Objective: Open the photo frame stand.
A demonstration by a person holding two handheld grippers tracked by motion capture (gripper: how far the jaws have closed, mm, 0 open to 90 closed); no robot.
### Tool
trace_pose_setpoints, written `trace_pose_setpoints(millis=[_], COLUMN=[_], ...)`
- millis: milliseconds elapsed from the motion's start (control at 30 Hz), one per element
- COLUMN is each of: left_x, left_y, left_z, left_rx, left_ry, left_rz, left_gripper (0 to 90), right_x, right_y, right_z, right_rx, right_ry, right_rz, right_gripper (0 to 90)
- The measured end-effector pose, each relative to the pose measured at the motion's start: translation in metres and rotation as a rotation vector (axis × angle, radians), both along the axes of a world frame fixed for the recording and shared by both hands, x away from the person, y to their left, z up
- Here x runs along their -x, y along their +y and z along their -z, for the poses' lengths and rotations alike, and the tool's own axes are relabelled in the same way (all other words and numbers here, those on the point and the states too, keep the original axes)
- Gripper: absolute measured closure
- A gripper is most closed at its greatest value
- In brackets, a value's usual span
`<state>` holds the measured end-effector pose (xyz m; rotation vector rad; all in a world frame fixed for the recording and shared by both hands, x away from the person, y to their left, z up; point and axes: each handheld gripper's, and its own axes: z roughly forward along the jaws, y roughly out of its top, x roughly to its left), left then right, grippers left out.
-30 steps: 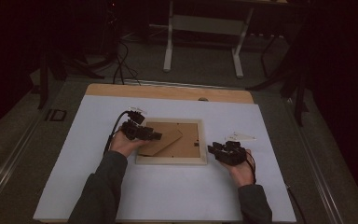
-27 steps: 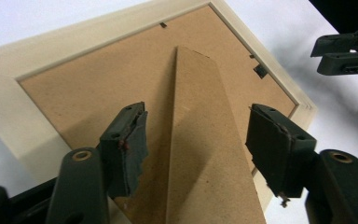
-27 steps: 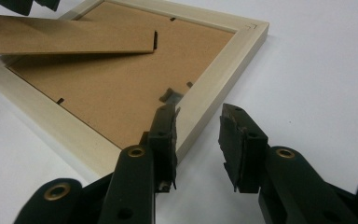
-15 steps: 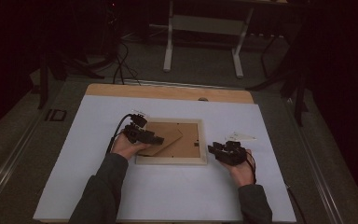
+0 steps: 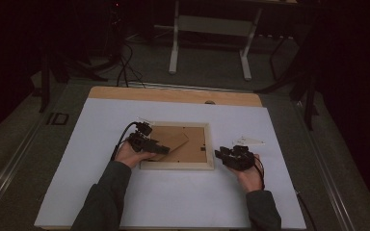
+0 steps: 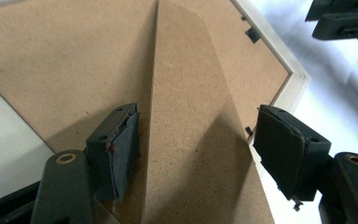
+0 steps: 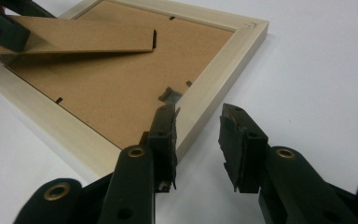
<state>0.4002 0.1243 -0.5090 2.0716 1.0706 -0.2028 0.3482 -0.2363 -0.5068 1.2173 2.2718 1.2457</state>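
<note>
A pale wooden picture frame point(image 5: 176, 165) lies face down on the white table top, its brown backing board point(image 5: 195, 144) facing up. The board's stand flap point(image 5: 173, 138) is tilted up off the backing. My left gripper point(image 5: 163, 148) reaches in from the frame's left side. In the left gripper view point(image 6: 196, 126) its pads sit against the two long edges of the flap point(image 6: 191, 84). My right gripper point(image 5: 220, 155) rests beside the frame's near right corner. In the right gripper view point(image 7: 199, 121) it is open over bare table, one jaw next to the frame rim point(image 7: 223, 70).
A small pale flat piece point(image 5: 248, 141) lies on the table to the right of the frame. A wooden strip point(image 5: 173, 94) runs along the table's far edge. A metal hanger clip point(image 7: 171, 95) sits on the backing near the right gripper.
</note>
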Motion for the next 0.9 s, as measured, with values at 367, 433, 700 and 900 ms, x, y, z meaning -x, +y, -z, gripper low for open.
trace_pose_setpoints(millis=[367,433,700,900], left_x=[0.002,0.003,0.006,0.008], left_y=[-0.005,-0.006,-0.009,-0.011], left_z=[0.002,0.001,-0.002,-0.007], left_rx=[-0.037,-0.050,-0.071,-0.086], left_ry=[-0.001,-0.012,-0.047,-0.086], left_rz=[0.022,0.024,0.026,0.030], left_gripper=[42.0,42.1,42.3,42.3], right_x=[0.000,0.000,-0.001,-0.006], right_y=[0.001,0.001,0.008,0.018], right_z=[0.000,0.000,0.000,0.002], right_rx=[0.002,-0.002,0.017,0.047], right_ry=[0.001,-0.001,-0.004,-0.001], right_rz=[-0.001,0.000,-0.004,-0.023], right_gripper=[65.6,65.6,63.9,62.5])
